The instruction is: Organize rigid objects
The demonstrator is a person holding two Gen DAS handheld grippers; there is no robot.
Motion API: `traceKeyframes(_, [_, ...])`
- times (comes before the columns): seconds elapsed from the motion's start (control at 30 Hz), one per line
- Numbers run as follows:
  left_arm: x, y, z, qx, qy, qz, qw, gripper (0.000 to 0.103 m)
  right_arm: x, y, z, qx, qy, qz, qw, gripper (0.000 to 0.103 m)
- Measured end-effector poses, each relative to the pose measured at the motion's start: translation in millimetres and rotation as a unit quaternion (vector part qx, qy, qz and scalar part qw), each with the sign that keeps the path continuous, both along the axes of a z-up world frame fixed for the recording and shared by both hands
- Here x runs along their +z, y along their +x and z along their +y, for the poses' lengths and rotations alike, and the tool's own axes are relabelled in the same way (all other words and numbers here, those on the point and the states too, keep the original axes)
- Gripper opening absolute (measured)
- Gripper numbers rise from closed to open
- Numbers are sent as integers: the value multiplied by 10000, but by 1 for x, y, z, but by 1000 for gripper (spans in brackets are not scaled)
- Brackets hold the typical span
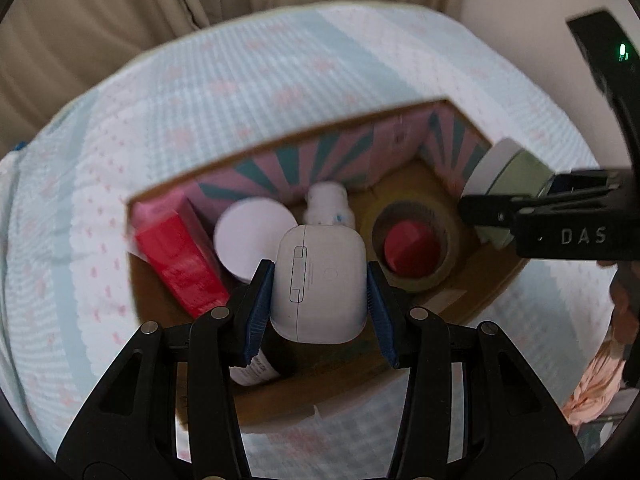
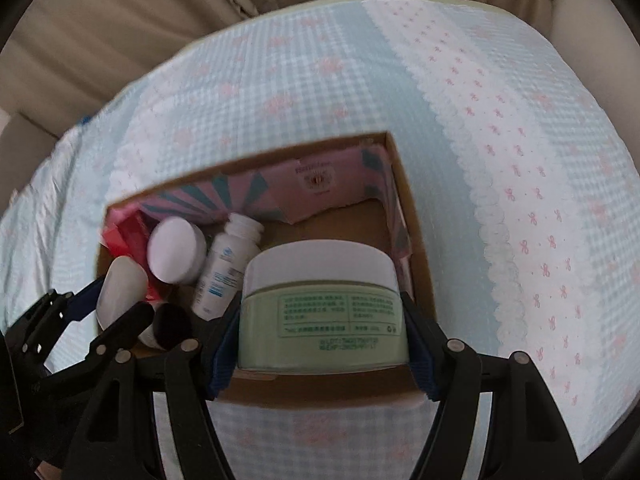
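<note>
I hold two claws over an open cardboard box [image 1: 472, 300] that sits on a bed [image 1: 224, 92] with a pale blue checked cover. My left claw [image 1: 319, 286] pinches a white rounded plastic case [image 1: 318, 284] by its sides, hanging above the middle of the box near its front wall. My right claw [image 2: 322, 316] pinches a pale green jar with a white lid [image 2: 322, 300] by its sides, held over the box's right front corner.

To do this step well, I judge each piece should go down into bare floor. The right half of the box floor looks free for the jar. The case needs a gap between the things already inside, so I would lower it slowly and part the claw only once it rests.

Counted inside the box: one red carton [image 1: 180, 264] leaning at the left wall, one small white-lidded jar [image 1: 252, 236], one white bottle [image 1: 330, 204] at the back wall, one roll of brown tape [image 1: 416, 240] with one red piece [image 1: 410, 250] in its core, and one dark-capped bottle [image 2: 170, 326] near the front. The box lining is pink and teal.
</note>
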State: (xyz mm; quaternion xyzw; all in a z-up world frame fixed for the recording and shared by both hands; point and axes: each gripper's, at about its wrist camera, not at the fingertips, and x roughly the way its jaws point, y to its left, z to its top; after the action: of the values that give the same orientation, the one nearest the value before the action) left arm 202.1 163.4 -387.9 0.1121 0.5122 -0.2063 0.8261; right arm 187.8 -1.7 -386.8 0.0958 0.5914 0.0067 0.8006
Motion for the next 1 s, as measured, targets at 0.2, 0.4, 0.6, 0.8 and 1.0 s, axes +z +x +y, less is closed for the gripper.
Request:
traceKeyframes(0.2, [-19,-5,-5,-297,125,99,9994,42,-13,0,1,-114,-132,121,9998,67])
traceKeyframes(0.4, [-19,-6,-10,-421,331,90,9985,101,-15,2,0,-174,-108,1,9998,87])
traceKeyframes(0.6, [-13,-10,-2,-172,283,82,9994,103,0,0,8,0,-445,-163,9989,103])
traceKeyframes(0.8, [-2,-15,8,319,269,52,9991,103,7,-6,-1,71,-239,-224,9994,103])
traceKeyframes(1.0, [22,-26,10,715,270,-78,9970,103,20,-8,-5,108,26,-328,9994,103])
